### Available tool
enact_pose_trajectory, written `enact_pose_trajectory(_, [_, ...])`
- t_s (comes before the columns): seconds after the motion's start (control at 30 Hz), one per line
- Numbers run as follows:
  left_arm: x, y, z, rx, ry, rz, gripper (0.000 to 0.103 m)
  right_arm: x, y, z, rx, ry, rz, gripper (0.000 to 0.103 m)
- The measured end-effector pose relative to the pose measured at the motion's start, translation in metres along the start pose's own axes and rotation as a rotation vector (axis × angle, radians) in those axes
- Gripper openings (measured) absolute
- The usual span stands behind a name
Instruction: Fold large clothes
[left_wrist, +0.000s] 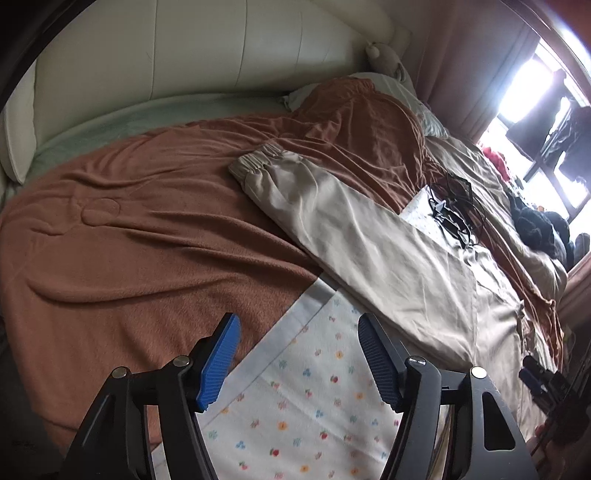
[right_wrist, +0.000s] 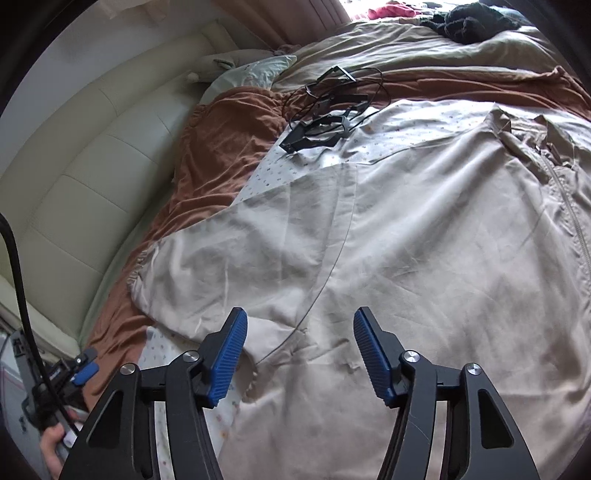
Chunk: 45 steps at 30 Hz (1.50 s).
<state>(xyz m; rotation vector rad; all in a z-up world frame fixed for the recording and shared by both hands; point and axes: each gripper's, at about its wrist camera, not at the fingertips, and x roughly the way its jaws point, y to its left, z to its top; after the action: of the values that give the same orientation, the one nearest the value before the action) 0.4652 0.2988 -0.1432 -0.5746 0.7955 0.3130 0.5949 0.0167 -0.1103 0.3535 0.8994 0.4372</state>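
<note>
Landmark: the beige, thin-fabric zip-front jacket (right_wrist: 424, 236) lies spread flat on a white sheet printed with small coloured flowers (left_wrist: 295, 398); every place below is given relative to the jacket.

Left gripper (left_wrist: 299, 356): black frame, blue ribbed pads, jaws standing wide apart with nothing between them. It hangs over the flowered sheet, just off the jacket's lower sleeve edge, not touching cloth.

Sleeve (left_wrist: 332, 221): one long sleeve runs out from the jacket body, away from the left gripper and up to the left, over a rust-brown fleece blanket (left_wrist: 129, 240). Its gathered elastic cuff (left_wrist: 255, 160) is the far end, well apart from the jaws.

Long axis: the sleeve's length lies slantwise across the left gripper's line of sight, its shoulder end near the jaws and its cuff end far.

Right gripper (right_wrist: 300, 354): same build, jaws also spread wide and empty. It hangs directly over the jacket body, near the seam where the sleeve joins.

Zip (right_wrist: 576, 229): runs down the jacket's right side in the right wrist view, well to the right of the right jaws.

Clutter: a tangle of black cable and frame parts (right_wrist: 332, 107) rests beyond the jacket's shoulder, on the sheet.

Nearer arm: by my judgement the left gripper is better placed for the sleeve; reaching the cuff calls for a long forward move up the sleeve's length.
</note>
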Motion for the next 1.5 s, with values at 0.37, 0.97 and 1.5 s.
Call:
enact_pose_trajectory(0.37, [0.089, -0.002, 0.048, -0.067, 0.053, 0.006, 0.052, 0.052, -0.024, -0.004, 0.122, 0.093, 0.073, 0.016])
enact_pose_trajectory(0.97, [0.122, 0.0, 0.103, -0.051, -0.047, 0.11, 0.003, 0.089, -0.02, -0.02, 0.181, 0.145, 0.117, 0.007])
enact_pose_trajectory(1.5, [-0.043, -0.156, 0.126, 0.192, -0.212, -0.164, 0.003, 0.072, -0.018, -0.048, 0.29, 0.241, 0.262, 0.007])
